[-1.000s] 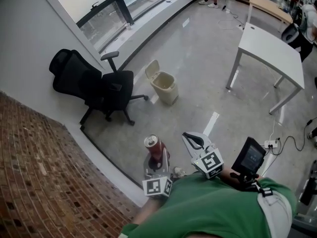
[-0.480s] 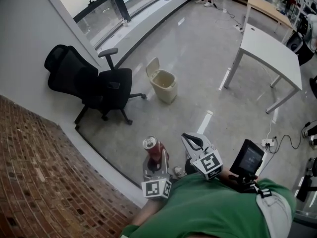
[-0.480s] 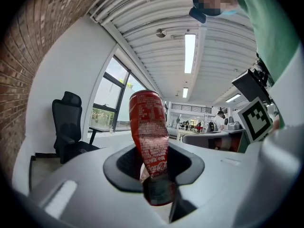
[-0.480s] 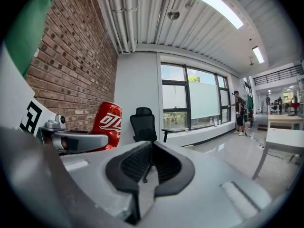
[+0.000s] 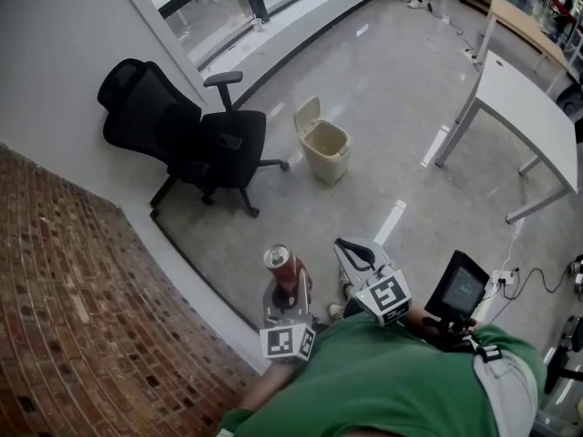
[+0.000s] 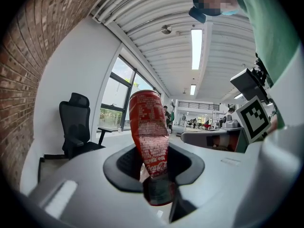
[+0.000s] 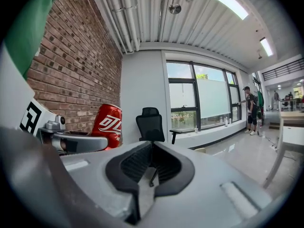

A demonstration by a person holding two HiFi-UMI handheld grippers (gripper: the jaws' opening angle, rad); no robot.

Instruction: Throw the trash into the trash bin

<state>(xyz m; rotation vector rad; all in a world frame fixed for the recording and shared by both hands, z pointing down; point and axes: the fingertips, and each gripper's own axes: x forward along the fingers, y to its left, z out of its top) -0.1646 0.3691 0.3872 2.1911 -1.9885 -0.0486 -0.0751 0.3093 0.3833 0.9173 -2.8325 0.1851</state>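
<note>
Since a second ago the trash bin (image 5: pixel 325 150) and the black office chair (image 5: pixel 182 135) are showing further right in our head view, while both grippers are keeping their spot low in the picture. We are clamping the left gripper (image 5: pixel 287 291) on a dented red can (image 5: pixel 283 271), which is standing nearly upright between its jaws with its top facing up. Our right gripper (image 5: pixel 352 249) is riding just beside it with its jaws together and nothing between them.

The bin is standing on the grey floor (image 5: pixel 383 89) well ahead of us, its lid tipped back and its mouth showing. The chair is sitting just to the bin's left, one leg of its base reaching toward it. A white stripe (image 5: pixel 391 223) is lying on the floor between us and the bin. A white table (image 5: pixel 528 121) is standing well apart on the right, and a brick wall (image 5: pixel 64 289) is running along our left.
</note>
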